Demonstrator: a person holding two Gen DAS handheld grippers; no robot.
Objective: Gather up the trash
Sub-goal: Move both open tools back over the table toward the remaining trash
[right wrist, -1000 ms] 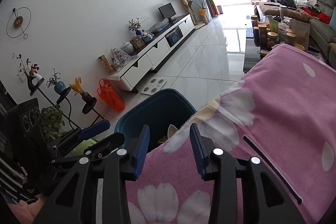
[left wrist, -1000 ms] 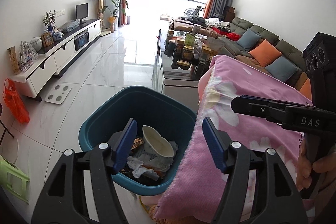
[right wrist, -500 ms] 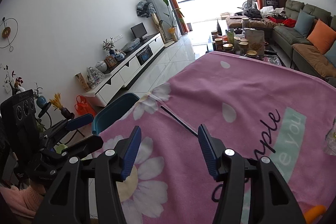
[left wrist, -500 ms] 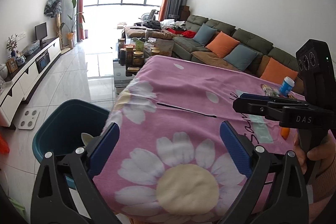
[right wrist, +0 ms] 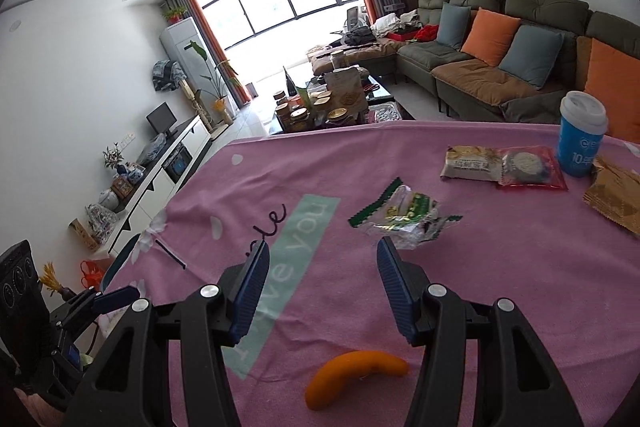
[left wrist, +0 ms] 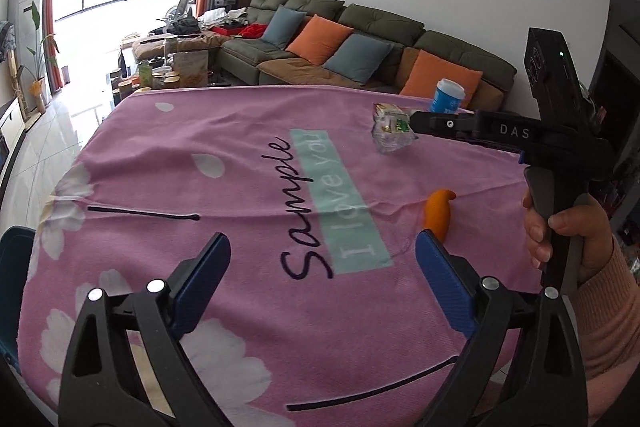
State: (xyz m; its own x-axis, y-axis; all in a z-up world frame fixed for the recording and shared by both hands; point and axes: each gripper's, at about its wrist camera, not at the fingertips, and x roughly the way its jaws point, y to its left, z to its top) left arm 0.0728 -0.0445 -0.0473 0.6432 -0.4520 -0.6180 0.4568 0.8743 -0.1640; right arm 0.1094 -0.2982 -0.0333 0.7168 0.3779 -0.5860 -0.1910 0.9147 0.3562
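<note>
A pink flowered cloth [left wrist: 240, 155] covers the table. On it lie a crumpled clear-and-green wrapper [right wrist: 404, 219] [left wrist: 390, 131], a curved orange peel [right wrist: 356, 371] [left wrist: 438, 213], a beige snack packet [right wrist: 472, 163] and a red packet [right wrist: 528, 169]. My right gripper [right wrist: 323, 245] is open and empty, its tips just short of the wrapper, with the peel below its jaws. My left gripper [left wrist: 320, 239] hovers over the cloth's lettering. Its jaws stand wide and are closing slightly, with nothing between them.
A blue cup with a white lid [right wrist: 580, 139] and crumpled brown paper [right wrist: 612, 195] sit at the table's far right. The teal bin's rim [left wrist: 12, 267] shows past the table's left edge. A sofa with cushions [left wrist: 360, 43] stands beyond.
Both grippers swung from over the teal bin to the right across the table, so the wrapper, peel and packets came into view. Both jaws stand wider than a second ago.
</note>
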